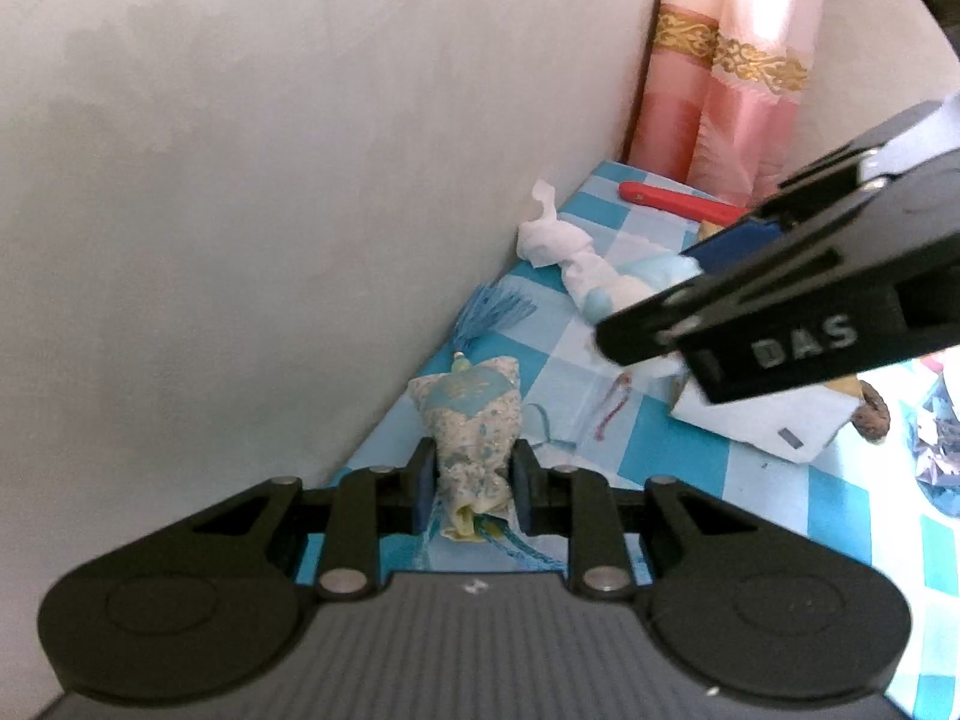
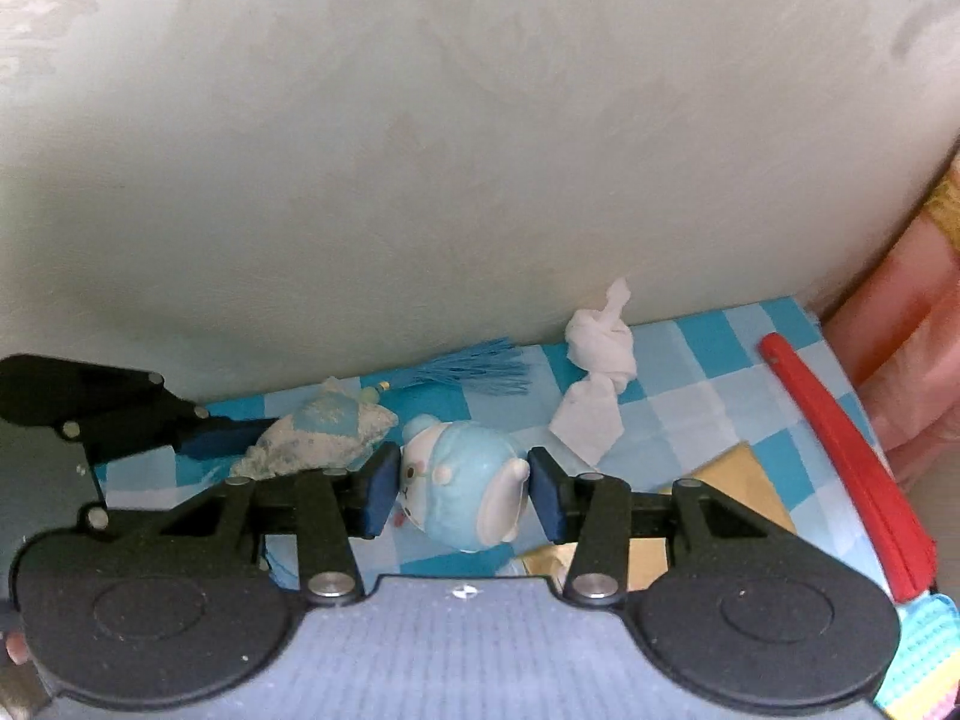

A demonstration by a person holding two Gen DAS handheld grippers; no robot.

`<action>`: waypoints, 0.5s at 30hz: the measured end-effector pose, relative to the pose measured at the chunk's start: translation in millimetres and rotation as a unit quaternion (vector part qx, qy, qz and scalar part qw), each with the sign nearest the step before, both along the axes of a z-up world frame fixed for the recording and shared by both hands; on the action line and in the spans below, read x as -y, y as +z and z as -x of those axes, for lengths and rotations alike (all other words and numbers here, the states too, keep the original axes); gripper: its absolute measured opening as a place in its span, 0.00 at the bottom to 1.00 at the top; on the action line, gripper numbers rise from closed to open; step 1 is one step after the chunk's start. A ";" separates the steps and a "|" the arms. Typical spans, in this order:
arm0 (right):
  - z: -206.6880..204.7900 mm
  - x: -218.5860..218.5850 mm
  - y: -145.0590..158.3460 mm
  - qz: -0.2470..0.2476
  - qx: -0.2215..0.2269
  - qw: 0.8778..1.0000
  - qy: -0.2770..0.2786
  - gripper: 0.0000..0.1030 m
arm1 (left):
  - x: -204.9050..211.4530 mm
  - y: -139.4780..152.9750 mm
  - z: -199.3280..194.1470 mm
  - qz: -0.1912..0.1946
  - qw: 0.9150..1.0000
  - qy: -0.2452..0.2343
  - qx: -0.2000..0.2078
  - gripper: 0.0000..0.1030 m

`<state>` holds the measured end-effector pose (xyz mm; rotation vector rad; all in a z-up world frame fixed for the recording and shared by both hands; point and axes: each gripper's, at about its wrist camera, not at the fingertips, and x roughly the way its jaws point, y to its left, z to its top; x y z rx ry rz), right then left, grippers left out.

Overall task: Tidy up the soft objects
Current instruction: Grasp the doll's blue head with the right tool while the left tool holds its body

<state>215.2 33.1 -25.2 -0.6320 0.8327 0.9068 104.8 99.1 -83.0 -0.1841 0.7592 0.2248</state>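
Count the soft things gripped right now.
2. The sachet is pinched in the left gripper by the wall; the plush sits clamped in the right gripper. The tissue lies loose.

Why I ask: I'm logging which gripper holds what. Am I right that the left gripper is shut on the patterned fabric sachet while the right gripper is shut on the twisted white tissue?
Not quite. The right gripper is shut on the blue and white plush toy, not the twisted white tissue, which lies untouched by the wall, as the right wrist view shows. The left gripper is indeed shut on the patterned fabric sachet.
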 end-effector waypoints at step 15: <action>51.5 58.3 24.3 -0.030 -0.006 0.999 -0.040 0.50 | 24.6 22.8 22.9 -0.036 0.994 -0.099 -0.027 0.23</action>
